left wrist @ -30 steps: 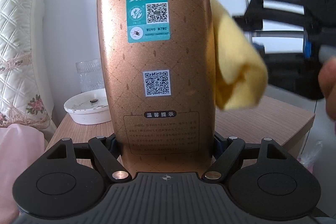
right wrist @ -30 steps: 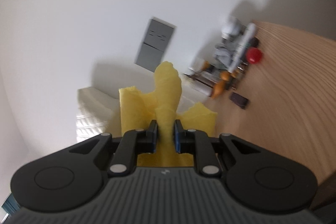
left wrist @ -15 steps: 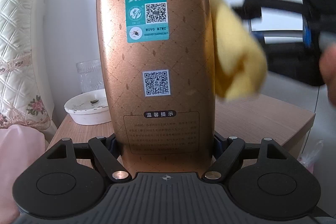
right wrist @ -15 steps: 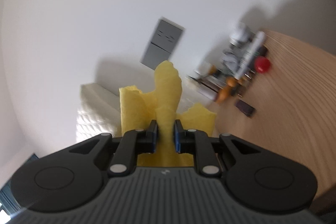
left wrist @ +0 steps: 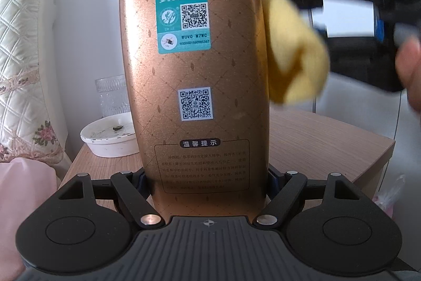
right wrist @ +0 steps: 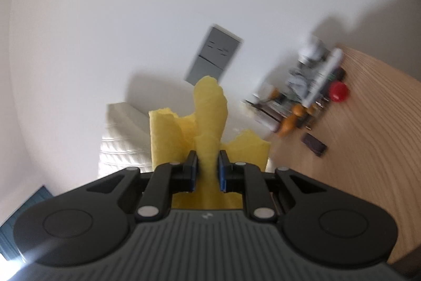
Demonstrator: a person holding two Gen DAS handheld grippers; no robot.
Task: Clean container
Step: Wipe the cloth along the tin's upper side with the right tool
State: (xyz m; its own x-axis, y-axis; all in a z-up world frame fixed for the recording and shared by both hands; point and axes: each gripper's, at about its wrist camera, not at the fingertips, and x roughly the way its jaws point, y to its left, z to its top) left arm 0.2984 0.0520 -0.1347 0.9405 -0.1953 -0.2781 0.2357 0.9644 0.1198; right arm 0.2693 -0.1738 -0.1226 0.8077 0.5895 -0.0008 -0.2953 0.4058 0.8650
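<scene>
1. the landmark is the copper-brown tea tin (left wrist: 196,86), with a gold lid, a teal sticker and two qr codes on the face toward the left wrist camera. it stands upright, and whether its base rests on the wooden nightstand (left wrist: 329,138) or is lifted just clear of it cannot be told.
2. the left gripper (left wrist: 208,181) holds the tin low down, one jaw against each side of its base. this is a wide grip on the tin, not an empty spread.
3. the right gripper (right wrist: 206,167) is pinched narrow on a yellow cloth (right wrist: 208,123). a fold stands up between the blue pads and the rest bunches out on both sides.
4. in the left wrist view that cloth lies against the tin's right edge at upper to middle height. the gripper carrying it shows blurred beyond, with part of a hand (left wrist: 410,75) at the frame's right edge.
5. behind the tin to its left stand a white dish (left wrist: 105,138) with dark crumbs and a cut-glass tumbler (left wrist: 110,94). a quilted cushion (left wrist: 23,44) lies further left.
6. judged step: wiping the tin's right side while the other hand steadies it.
7. the next move likely calls for drawing the cloth along that side with light pressure, then turning the tin to bring up an unwiped face. too hard a sideways push could twist the tin in the low grip.
</scene>
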